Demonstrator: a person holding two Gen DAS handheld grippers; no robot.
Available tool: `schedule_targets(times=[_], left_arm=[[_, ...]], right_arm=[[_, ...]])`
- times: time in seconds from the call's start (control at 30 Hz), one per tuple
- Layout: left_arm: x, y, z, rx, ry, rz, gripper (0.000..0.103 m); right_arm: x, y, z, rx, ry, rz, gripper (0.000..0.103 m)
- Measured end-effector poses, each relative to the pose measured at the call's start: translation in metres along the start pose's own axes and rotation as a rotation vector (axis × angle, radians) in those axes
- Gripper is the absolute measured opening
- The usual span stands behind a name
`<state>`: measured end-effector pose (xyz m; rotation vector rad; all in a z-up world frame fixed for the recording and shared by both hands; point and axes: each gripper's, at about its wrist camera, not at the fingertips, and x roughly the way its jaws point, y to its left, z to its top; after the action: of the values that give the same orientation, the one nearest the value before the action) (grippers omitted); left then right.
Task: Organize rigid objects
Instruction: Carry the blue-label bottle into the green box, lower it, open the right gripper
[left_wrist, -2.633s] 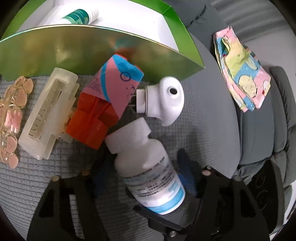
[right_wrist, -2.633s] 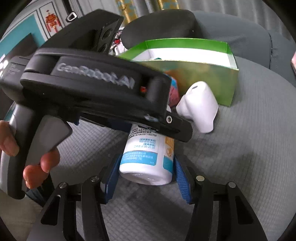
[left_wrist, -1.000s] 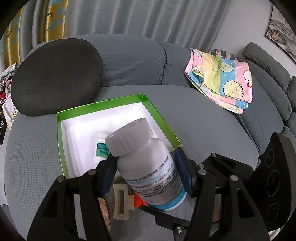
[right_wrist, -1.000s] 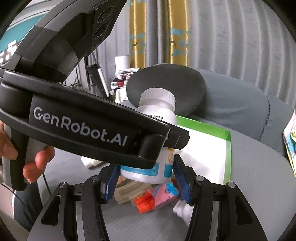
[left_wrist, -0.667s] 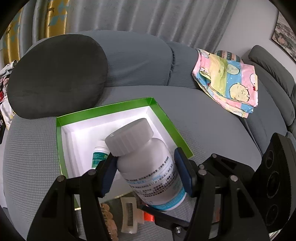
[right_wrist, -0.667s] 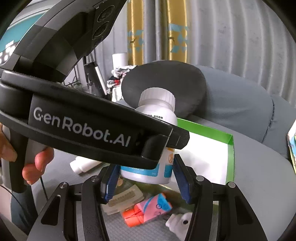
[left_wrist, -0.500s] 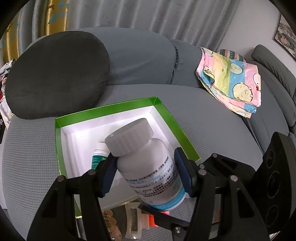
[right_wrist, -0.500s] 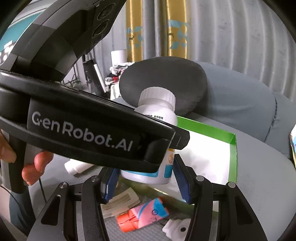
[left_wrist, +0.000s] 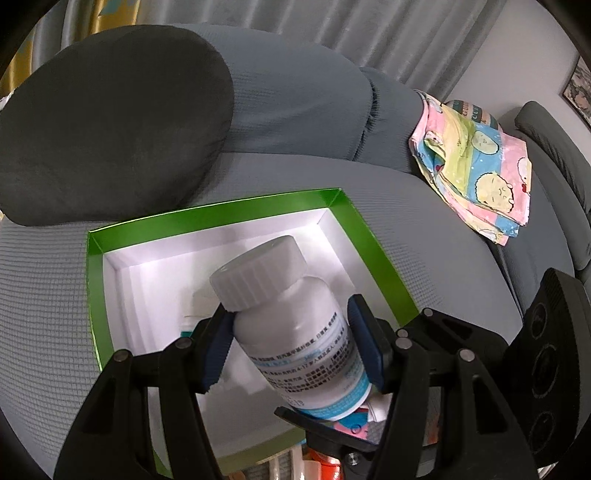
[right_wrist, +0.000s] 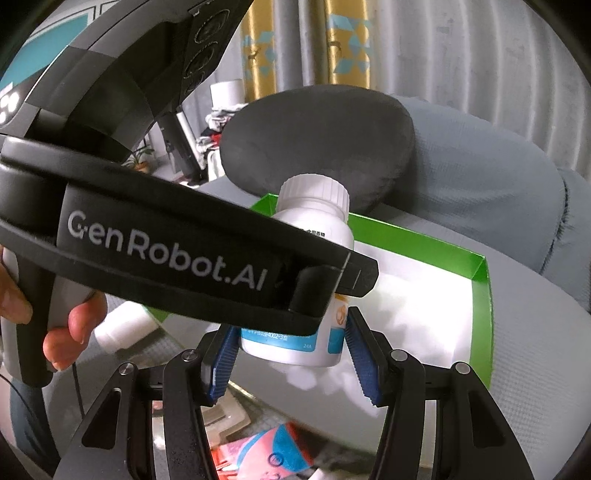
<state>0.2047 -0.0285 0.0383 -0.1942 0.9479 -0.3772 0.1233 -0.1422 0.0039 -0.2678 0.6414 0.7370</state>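
White bottle (left_wrist: 291, 332), blue-banded label; green box (left_wrist: 236, 214), white-lined; pastel cartoon-printed cloth (left_wrist: 476, 170); blue pads (right_wrist: 360, 360) are fitted on black fingers.

Both the left gripper (left_wrist: 291, 345) and right gripper (right_wrist: 290, 349) clamp 1 bottle (left_wrist: 295, 332).

White capped pill bottle (left_wrist: 295, 328), blue-banded label, tilted above green-walled box (left_wrist: 229, 218)

Grey sofa (left_wrist: 295, 173) with dark round cushion (left_wrist: 110, 122) at far left. Grey curtains (left_wrist: 332, 33) behind. White wall (left_wrist: 517, 62) at right.
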Motion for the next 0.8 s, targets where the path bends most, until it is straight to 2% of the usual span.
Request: schedule_targets(times=[0.47, 0.8], left_arm=[[0.021, 0.018, 0.001, -0.042, 0.036, 0.011, 0.060], [0.034, 0.020, -0.003, -0.050, 0.074, 0.057, 0.060]], right_arm=[[0.028, -0.008, 0.002, 0.022, 0.058, 0.010, 0.058], [0.047, -0.010, 0.007, 0.025, 0.106, -0.022, 0.058]])
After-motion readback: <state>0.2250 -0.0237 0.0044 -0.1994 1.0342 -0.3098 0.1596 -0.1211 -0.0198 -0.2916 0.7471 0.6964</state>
